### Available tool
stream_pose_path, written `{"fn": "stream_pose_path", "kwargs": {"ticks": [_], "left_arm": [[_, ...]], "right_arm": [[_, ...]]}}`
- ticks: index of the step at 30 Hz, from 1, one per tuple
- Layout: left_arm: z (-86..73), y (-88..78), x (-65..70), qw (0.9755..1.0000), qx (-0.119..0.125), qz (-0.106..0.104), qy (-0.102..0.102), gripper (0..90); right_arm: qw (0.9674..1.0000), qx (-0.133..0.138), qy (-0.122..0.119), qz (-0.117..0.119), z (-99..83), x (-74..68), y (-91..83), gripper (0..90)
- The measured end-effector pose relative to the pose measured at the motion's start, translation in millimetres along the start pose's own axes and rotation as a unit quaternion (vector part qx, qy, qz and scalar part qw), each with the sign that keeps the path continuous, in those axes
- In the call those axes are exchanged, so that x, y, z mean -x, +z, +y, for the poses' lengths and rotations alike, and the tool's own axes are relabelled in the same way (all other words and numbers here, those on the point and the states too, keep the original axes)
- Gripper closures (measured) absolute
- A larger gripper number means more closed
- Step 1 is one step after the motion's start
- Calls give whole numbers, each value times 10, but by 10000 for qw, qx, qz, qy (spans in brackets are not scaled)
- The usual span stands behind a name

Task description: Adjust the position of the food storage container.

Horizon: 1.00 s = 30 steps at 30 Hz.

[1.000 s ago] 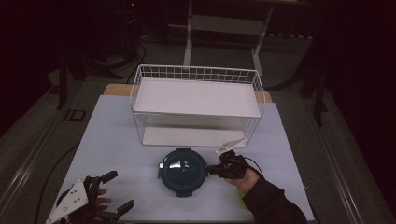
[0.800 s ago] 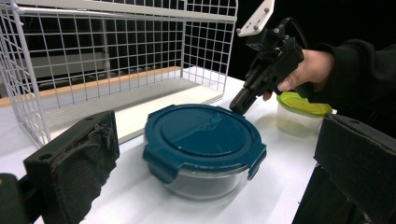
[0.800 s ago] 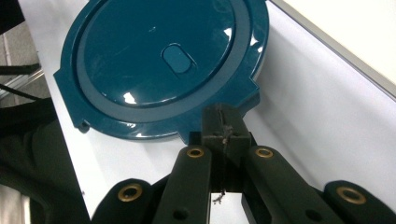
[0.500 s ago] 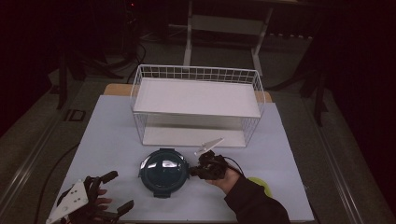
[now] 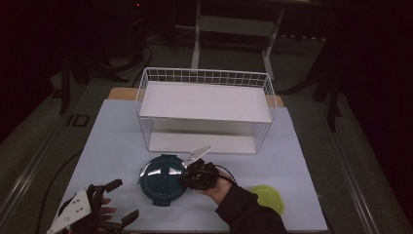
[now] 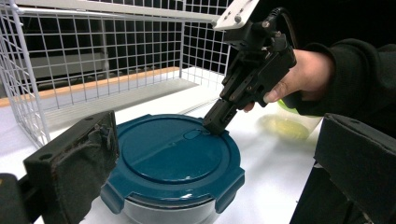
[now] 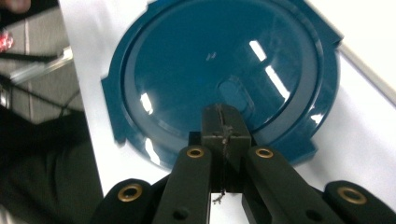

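The round container (image 6: 173, 186) with its teal lid (image 5: 162, 178) sits on the white table (image 5: 112, 146), in front of the wire rack (image 5: 204, 105). The lid is clipped on; contents cannot be seen. No writing is legible. The right gripper (image 6: 215, 122) has its jaws pressed together, tips resting on the lid's rim area, gripping nothing. The left gripper (image 5: 119, 200) is spread wide and empty. A yellow-green lid (image 5: 267, 197) lies to the right.

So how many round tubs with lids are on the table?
2. A teal container sits near the table's front edge, in front of the wire rack. A yellow-green container sits to its right, partly behind the sleeve.
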<state>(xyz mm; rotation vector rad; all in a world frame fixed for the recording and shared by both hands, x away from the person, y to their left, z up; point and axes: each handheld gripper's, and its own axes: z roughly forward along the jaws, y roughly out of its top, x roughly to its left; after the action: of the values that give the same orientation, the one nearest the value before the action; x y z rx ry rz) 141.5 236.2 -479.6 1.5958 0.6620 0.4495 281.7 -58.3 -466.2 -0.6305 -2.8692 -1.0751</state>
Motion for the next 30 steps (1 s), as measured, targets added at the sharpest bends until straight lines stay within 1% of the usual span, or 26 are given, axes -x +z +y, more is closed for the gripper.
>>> {"fn": "stream_pose_path", "kwargs": {"ticks": [1, 2, 3, 5, 7, 8, 10, 13, 15, 20, 22, 24, 30], "left_arm": [[-3, 0, -3, 10000, -14, -8, -3, 0], [-5, 4, -6, 10000, -27, -17, -1, 0], [-5, 8, -7, 10000, -32, -21, -4, 0], [-5, 20, -3, 10000, -43, -22, -1, 0], [-2, 26, 5, 10000, -51, -30, 18, 0], [-3, 28, 7, 10000, -60, -29, 26, 0], [-6, 29, 4, 10000, -73, -22, 27, 0], [-8, 30, 1, 10000, -48, -22, 2, 0], [-9, 34, -1, 10000, -70, -29, 12, 0], [-7, 39, 2, 10000, -78, -57, 24, 0], [-8, 35, -2, 10000, -77, -53, 17, 0], [-9, 31, -7, 10000, -70, -58, -2, 0], [-10, 39, -4, 9999, -82, -76, 4, 0]], "right_arm": [[10000, 7, 28, -61, -27, 9, -15, 900], [9997, 151, 190, -45, -69, 42, -58, 900], [9995, 174, 221, -171, -107, 67, -100, 900], [9989, 214, 357, -193, -155, 118, -131, 900], [9983, 77, 411, -401, -191, 155, -146, 900], [9982, 73, 466, -364, -213, 177, -144, 900], [9975, -63, 517, -470, -242, 194, -109, 900], [9974, -97, 575, -426, -258, 216, -78, 900], [9971, -68, 652, -389, -261, 230, -73, 900], [9972, -91, 618, -405, -181, 210, -9, 900], [9979, -72, 545, -347, -137, 198, 37, 900], [9982, -84, 494, -341, -92, 187, 75, 900], [9980, -27, 536, -344, 10, 223, 175, 900]]}}
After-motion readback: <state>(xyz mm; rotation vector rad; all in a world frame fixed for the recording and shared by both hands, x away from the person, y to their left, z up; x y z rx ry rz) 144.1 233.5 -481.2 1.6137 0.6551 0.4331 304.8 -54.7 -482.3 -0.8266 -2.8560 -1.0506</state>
